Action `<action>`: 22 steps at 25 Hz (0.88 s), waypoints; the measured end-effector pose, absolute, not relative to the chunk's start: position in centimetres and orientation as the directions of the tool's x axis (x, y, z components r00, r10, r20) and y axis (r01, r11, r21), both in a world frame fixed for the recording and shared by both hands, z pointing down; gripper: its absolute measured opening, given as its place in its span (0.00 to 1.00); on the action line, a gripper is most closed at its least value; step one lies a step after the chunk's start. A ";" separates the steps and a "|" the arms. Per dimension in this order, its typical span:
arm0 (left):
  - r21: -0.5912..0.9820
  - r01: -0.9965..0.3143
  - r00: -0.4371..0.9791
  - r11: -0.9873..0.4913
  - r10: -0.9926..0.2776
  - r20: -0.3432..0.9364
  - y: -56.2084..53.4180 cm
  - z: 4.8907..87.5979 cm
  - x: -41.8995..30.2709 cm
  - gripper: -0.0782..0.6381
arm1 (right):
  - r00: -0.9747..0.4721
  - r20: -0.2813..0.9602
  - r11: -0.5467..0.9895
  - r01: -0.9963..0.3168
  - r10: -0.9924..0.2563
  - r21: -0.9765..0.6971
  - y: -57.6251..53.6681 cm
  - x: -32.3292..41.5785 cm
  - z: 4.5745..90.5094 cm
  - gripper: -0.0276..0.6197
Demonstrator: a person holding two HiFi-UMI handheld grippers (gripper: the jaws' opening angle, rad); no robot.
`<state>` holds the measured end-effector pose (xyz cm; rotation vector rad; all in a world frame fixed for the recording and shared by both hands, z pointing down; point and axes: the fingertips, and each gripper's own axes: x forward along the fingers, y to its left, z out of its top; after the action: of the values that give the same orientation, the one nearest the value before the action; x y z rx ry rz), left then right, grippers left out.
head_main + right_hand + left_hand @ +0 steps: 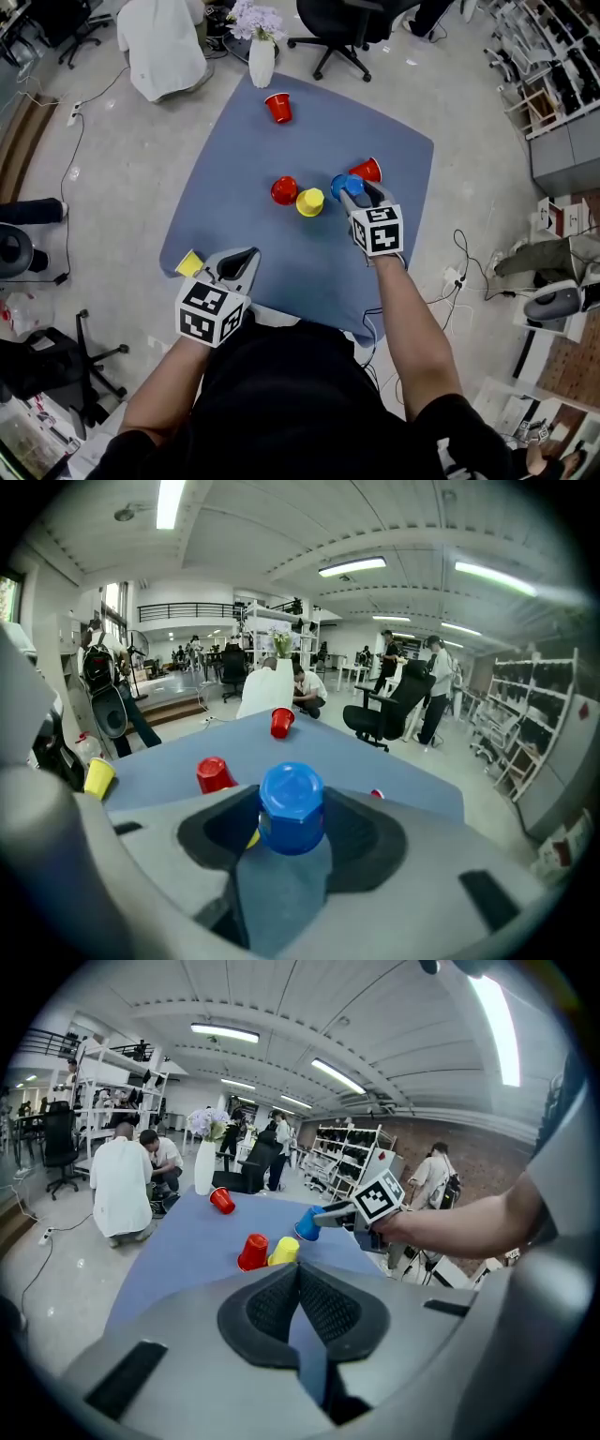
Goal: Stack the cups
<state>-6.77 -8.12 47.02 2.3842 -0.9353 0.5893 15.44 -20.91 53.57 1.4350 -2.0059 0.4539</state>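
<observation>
My right gripper (349, 190) is shut on a blue cup (340, 185), held on its side just above the blue tablecloth (309, 122). In the right gripper view the blue cup (291, 794) fills the gap between the jaws, bottom facing the camera. A red cup (367, 170) lies right behind it. An upside-down red cup (284, 190) and a yellow cup (310, 202) stand together mid-table. Another red cup (278, 107) lies at the far side. A second yellow cup (190, 263) sits at the near left edge, beside my shut, empty left gripper (242, 258).
A white vase (262, 58) with flowers stands at the table's far edge. A person in white (161, 42) crouches on the floor beyond it, with office chairs (339, 23) nearby. Shelving (553, 75) and cables line the right side.
</observation>
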 end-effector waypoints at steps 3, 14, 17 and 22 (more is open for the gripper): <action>0.296 -0.706 0.675 -0.643 -0.485 0.556 -7.7 46.9 -6.4 0.12 | -0.203 0.690 0.339 -0.938 -0.694 0.066 -19.0 16.0 55.5 0.37; 0.290 -0.713 0.665 -0.638 -0.483 0.570 -5.9 46.9 -7.0 0.12 | -0.195 0.756 0.341 -0.939 -0.625 0.040 -16.7 15.4 61.2 0.37; 0.289 -0.721 0.657 -0.629 -0.489 0.574 -5.6 47.0 -7.5 0.12 | -0.196 0.753 0.338 -0.940 -0.628 0.037 -16.9 15.2 61.4 0.37; 0.288 -0.728 0.650 -0.622 -0.493 0.579 -5.3 47.2 -7.8 0.12 | -0.197 0.753 0.338 -0.940 -0.628 0.036 -17.1 14.8 61.5 0.37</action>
<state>-7.76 -5.25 47.17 2.3632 -0.9502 0.6203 14.77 -17.15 61.49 1.3728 -1.9191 0.5822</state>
